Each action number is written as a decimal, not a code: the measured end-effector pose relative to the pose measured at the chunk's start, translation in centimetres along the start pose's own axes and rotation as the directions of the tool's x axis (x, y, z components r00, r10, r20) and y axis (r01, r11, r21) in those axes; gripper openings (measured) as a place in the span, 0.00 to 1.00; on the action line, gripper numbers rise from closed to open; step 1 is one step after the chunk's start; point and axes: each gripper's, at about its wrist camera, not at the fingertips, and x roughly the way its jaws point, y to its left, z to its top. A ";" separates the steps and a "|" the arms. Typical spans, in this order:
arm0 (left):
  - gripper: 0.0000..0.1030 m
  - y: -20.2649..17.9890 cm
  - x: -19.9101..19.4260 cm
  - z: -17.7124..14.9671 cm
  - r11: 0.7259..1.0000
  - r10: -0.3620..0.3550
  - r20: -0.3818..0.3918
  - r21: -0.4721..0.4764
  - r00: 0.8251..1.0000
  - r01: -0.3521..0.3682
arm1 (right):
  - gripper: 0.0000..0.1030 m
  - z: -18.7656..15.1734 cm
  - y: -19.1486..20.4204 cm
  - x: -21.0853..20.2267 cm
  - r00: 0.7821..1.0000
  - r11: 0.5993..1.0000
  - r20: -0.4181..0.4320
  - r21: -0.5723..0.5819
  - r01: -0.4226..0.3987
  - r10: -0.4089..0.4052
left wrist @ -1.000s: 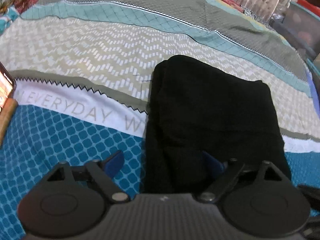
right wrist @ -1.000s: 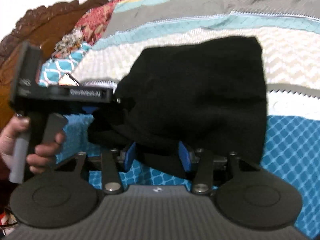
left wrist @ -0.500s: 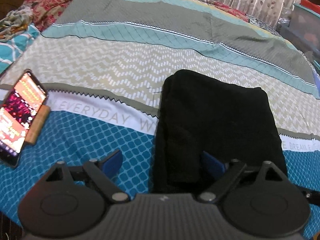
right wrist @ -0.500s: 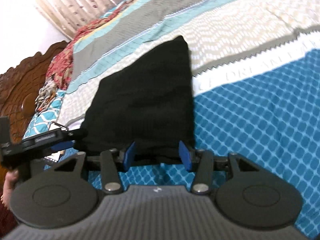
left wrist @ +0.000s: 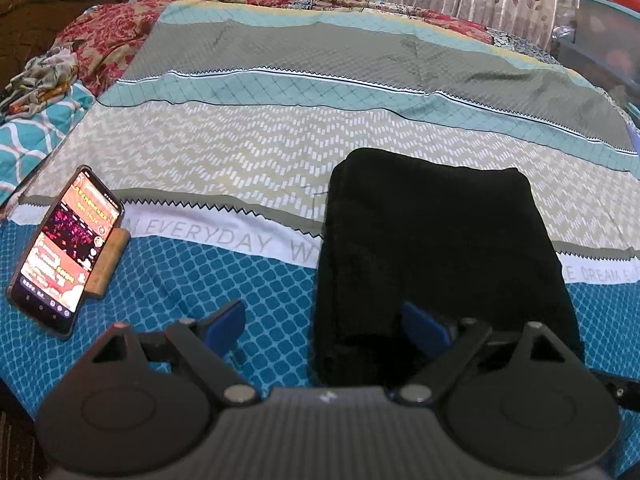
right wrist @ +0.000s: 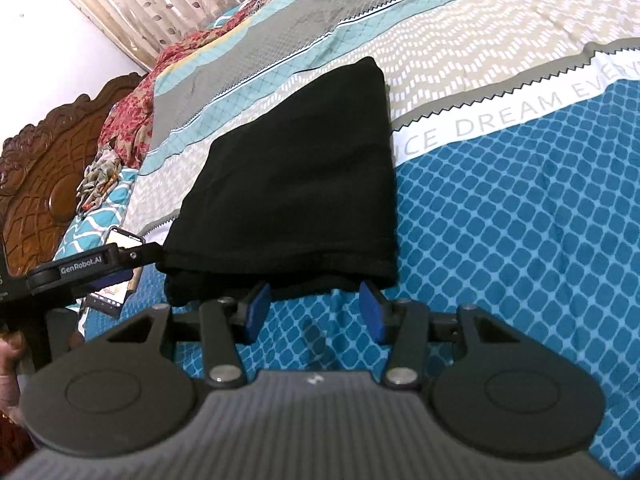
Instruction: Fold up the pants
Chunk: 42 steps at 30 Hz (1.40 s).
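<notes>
The black pants (left wrist: 436, 248) lie on the bed (left wrist: 280, 148) as a compact rectangle of several layers, so the folding looks finished or almost finished, in my judgement.

From the left tool (left wrist: 324, 320), the pants are directly ahead and a little to the right. Its 2 blue pads stand wide apart. The right pad (left wrist: 420, 324) is in front of the near left part of the cloth, and the left pad (left wrist: 224, 320) is over the bare blue bedsheet. No cloth is pressed between them, so this tool holds nothing. Probably it is placed at the left edge because this edge has loose layers near the front that may need straightening.

From the right tool (right wrist: 316, 308), the pants are just ahead, with the near hem close beyond the 2 fingertips. The jaws stand at a middle width, and only the bedsheet shows between them. This tool also holds nothing. In this view the left tool (right wrist: 92, 268) is at the left, next to the near left corner of the pants; whether it touches the cloth I cannot tell.

A phone (left wrist: 68, 248) leans on a small wooden block (left wrist: 110, 264), well to the left of the left tool, with its screen lit. It is apart from the pants, so it does not disturb the work.
</notes>
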 end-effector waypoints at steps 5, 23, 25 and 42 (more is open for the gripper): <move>0.86 -0.1 -0.3 -0.1 1.000 0.016 0.012 0.015 1.000 -0.016 | 0.51 0.2 -0.4 -0.2 1.000 1.000 0.010 0.008 -0.005 0.005; 0.92 7.0 0.0 -0.4 0.960 -0.179 0.013 -0.215 0.984 0.177 | 0.56 1.7 -1.3 -0.8 0.997 0.999 0.076 0.044 -0.019 0.016; 0.92 7.2 0.4 0.2 0.939 -0.235 0.020 -0.254 0.972 0.232 | 0.56 2.1 -1.2 -0.7 0.997 0.999 0.080 0.046 -0.015 0.011; 0.48 3.4 5.3 -1.0 0.965 -0.233 -0.063 -0.140 0.970 0.223 | 0.17 2.5 -0.4 3.7 0.992 0.986 -0.001 -0.111 0.121 -0.122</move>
